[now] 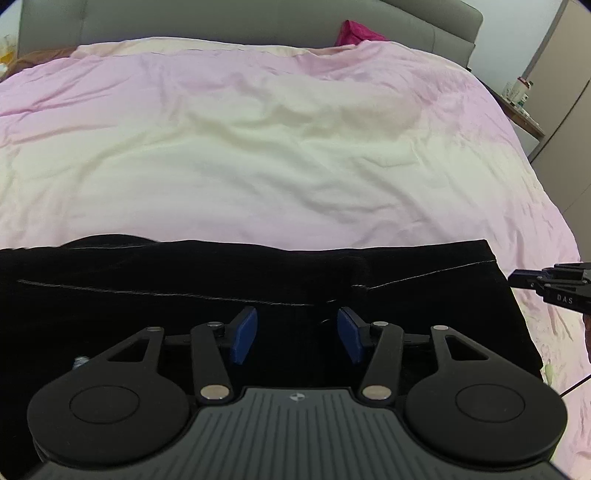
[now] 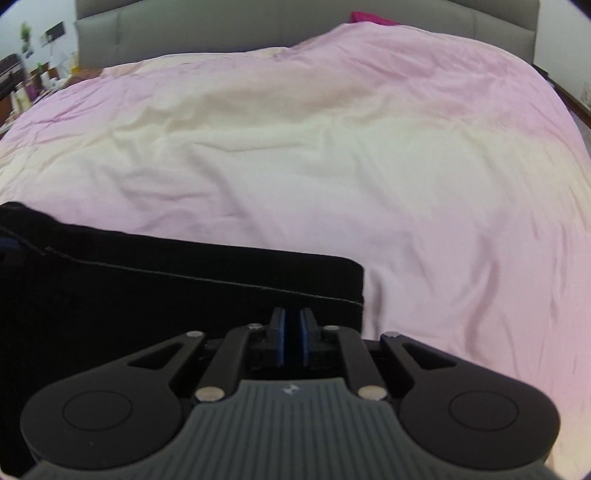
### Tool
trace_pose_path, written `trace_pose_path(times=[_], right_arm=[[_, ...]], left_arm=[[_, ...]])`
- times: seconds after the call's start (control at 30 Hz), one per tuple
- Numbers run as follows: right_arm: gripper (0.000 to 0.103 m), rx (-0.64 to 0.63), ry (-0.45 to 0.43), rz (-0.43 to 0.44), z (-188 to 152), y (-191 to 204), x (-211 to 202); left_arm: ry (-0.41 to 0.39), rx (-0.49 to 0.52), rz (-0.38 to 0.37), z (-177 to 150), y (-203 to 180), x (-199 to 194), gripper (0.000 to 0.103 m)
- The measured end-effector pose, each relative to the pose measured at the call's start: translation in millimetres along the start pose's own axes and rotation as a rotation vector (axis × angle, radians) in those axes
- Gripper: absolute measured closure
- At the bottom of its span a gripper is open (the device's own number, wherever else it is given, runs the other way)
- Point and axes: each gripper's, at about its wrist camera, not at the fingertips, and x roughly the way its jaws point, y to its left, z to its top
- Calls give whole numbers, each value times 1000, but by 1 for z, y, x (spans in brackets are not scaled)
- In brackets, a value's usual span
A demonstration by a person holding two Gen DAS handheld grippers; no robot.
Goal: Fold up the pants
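Black pants (image 1: 258, 273) lie flat across the near edge of the pink bed cover, a pale stitched seam running along them. My left gripper (image 1: 297, 334) is open just above the black cloth, its blue pads (image 1: 243, 334) apart with nothing between them. The right gripper shows at the left wrist view's right edge (image 1: 554, 282), beside the pants' end. In the right wrist view the pants (image 2: 166, 291) fill the lower left. My right gripper (image 2: 292, 338) has its blue pads nearly together over the pants' right end; I cannot see cloth between them.
The pink and cream duvet (image 1: 277, 155) covers the bed beyond the pants, seen also in the right wrist view (image 2: 332, 166). A grey headboard (image 1: 221, 22) and a magenta pillow (image 1: 356, 33) are at the far end. A bedside table with bottles (image 1: 519, 98) stands to the right.
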Motion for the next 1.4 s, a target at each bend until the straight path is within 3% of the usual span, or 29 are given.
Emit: trace_pose_path(times=[0.07, 0.13, 0.23, 0.37, 0.5, 0.67, 0.9, 1.03, 1.17, 1.2, 1.23, 1.27, 1.4], right_arm=[[93, -53, 6, 54, -1, 17, -13], [77, -106, 8, 100, -2, 36, -23], [74, -196, 6, 153, -3, 69, -34], [64, -290, 17, 211, -2, 110, -34], [61, -378, 42, 251, 2, 147, -21], [62, -554, 80, 242, 11, 187, 7], [63, -782, 226, 204, 19, 228, 61], [63, -787, 287, 249, 26, 228, 79], [62, -769, 317, 288, 31, 223, 89], [61, -777, 320, 292, 31, 225, 91], [61, -782, 325, 296, 32, 226, 94], [61, -780, 330, 301, 33, 226, 96], [61, -756, 331, 322, 33, 214, 95]], left_arm=[[-16, -15, 41, -2, 24, -29, 36], [-30, -30, 88, -5, 52, -55, 27], [-45, -68, 158, -9, 100, -90, 20], [-42, -198, 149, -22, 167, -113, 14], [-15, -293, 100, -37, 221, -107, 13], [46, -351, -22, -51, 265, -72, 13], [119, -305, -208, -43, 290, -10, 9], [166, -264, -282, -36, 296, 20, 5], [188, -237, -307, -28, 293, 33, 17], [186, -233, -303, -27, 289, 34, 27], [185, -233, -305, -26, 286, 34, 44], [185, -246, -316, -25, 284, 35, 52], [186, -231, -232, -19, 268, 23, 63]])
